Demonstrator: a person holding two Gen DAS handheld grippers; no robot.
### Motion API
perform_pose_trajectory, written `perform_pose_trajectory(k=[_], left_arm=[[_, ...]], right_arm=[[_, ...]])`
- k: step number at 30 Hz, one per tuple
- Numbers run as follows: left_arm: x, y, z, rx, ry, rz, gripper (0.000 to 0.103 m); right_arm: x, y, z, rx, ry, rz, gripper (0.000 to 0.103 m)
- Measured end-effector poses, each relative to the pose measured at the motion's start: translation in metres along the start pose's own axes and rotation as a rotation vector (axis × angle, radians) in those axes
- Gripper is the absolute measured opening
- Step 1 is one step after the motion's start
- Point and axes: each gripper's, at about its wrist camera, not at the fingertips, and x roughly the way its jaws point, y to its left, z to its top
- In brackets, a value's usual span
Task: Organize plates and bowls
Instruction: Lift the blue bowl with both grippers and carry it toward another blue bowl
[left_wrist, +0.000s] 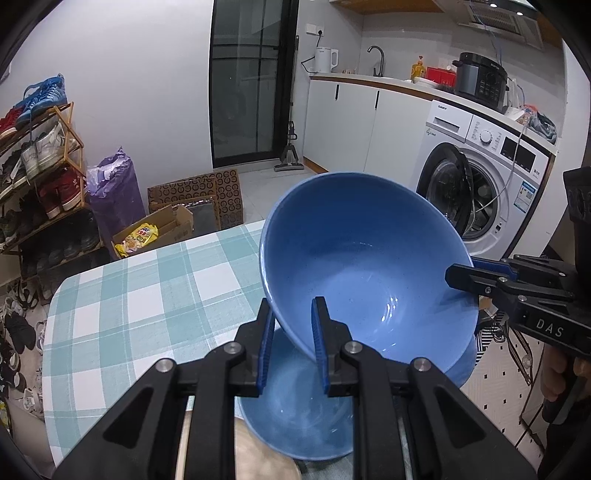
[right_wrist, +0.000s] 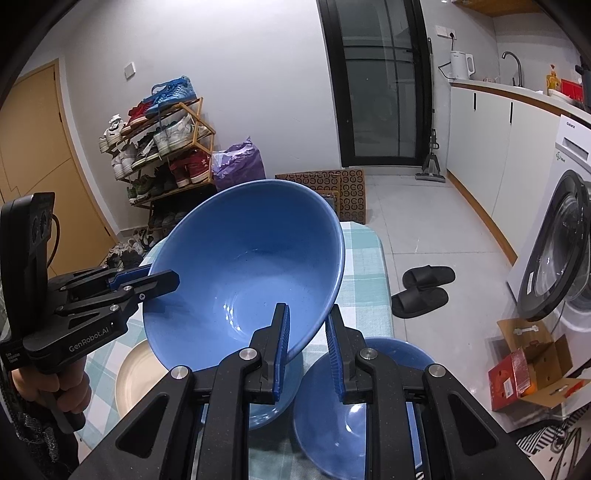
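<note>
A large blue bowl (left_wrist: 365, 266) hangs tilted above the checked table (left_wrist: 147, 295), held by both grippers. My left gripper (left_wrist: 293, 339) is shut on its near rim in the left wrist view, and my right gripper (left_wrist: 461, 275) clamps the far rim. In the right wrist view my right gripper (right_wrist: 306, 347) is shut on the bowl (right_wrist: 243, 273) rim, and the left gripper (right_wrist: 162, 277) grips the opposite rim. Below sit a blue plate (left_wrist: 295, 417), a second blue plate (right_wrist: 340, 413) and a beige plate (right_wrist: 136, 380).
The table's far half is bare checked cloth (right_wrist: 365, 258). A washing machine (left_wrist: 480, 177) stands to the right, a shoe rack (left_wrist: 40, 177) to the left. Black slippers (right_wrist: 424, 288) and cardboard boxes (right_wrist: 532, 369) lie on the floor.
</note>
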Motion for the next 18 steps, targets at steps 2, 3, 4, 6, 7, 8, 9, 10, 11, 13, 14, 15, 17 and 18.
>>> perform_pose_trajectory(k=[2, 3, 4, 6, 7, 8, 9, 10, 11, 13, 14, 15, 17, 18], left_arm=[[-0.003, 0.001, -0.004, -0.002, -0.004, 0.001, 0.018], [-0.005, 0.002, -0.006, -0.003, -0.007, 0.002, 0.018], [-0.006, 0.002, -0.008, -0.003, -0.007, 0.003, 0.018], [-0.009, 0.003, -0.013, -0.006, -0.006, 0.004, 0.018], [-0.009, 0.004, -0.015, -0.006, -0.005, 0.004, 0.018], [-0.009, 0.004, -0.016, -0.005, -0.003, 0.003, 0.018], [-0.01, 0.004, -0.017, -0.006, -0.003, 0.001, 0.018], [-0.01, 0.005, -0.018, -0.006, -0.003, 0.0, 0.018], [-0.01, 0.005, -0.02, -0.006, -0.003, 0.0, 0.018], [-0.011, 0.006, -0.023, -0.013, -0.004, -0.002, 0.018], [-0.01, 0.007, -0.025, -0.015, -0.003, -0.001, 0.018], [-0.009, 0.008, -0.027, -0.017, -0.001, 0.0, 0.018], [-0.007, 0.01, -0.031, -0.022, 0.006, 0.002, 0.018], [-0.006, 0.011, -0.033, -0.027, 0.007, 0.002, 0.018]], right_arm=[[-0.002, 0.003, -0.003, -0.004, 0.002, 0.002, 0.02], [-0.003, 0.005, -0.005, -0.008, 0.001, 0.003, 0.02], [-0.003, 0.006, -0.006, -0.009, 0.001, 0.003, 0.02], [-0.003, 0.009, -0.008, -0.009, -0.001, 0.007, 0.02], [-0.003, 0.011, -0.01, -0.01, 0.0, 0.008, 0.02], [-0.003, 0.011, -0.012, -0.012, 0.003, 0.009, 0.02], [-0.002, 0.012, -0.014, -0.011, 0.007, 0.01, 0.02], [-0.002, 0.013, -0.016, -0.01, 0.01, 0.011, 0.02], [-0.001, 0.014, -0.017, -0.012, 0.012, 0.011, 0.02], [0.002, 0.017, -0.02, -0.016, 0.022, 0.011, 0.021], [0.003, 0.018, -0.022, -0.018, 0.025, 0.012, 0.021], [0.005, 0.019, -0.023, -0.021, 0.029, 0.012, 0.021], [0.008, 0.022, -0.024, -0.024, 0.037, 0.011, 0.021], [0.009, 0.024, -0.025, -0.026, 0.041, 0.009, 0.021]])
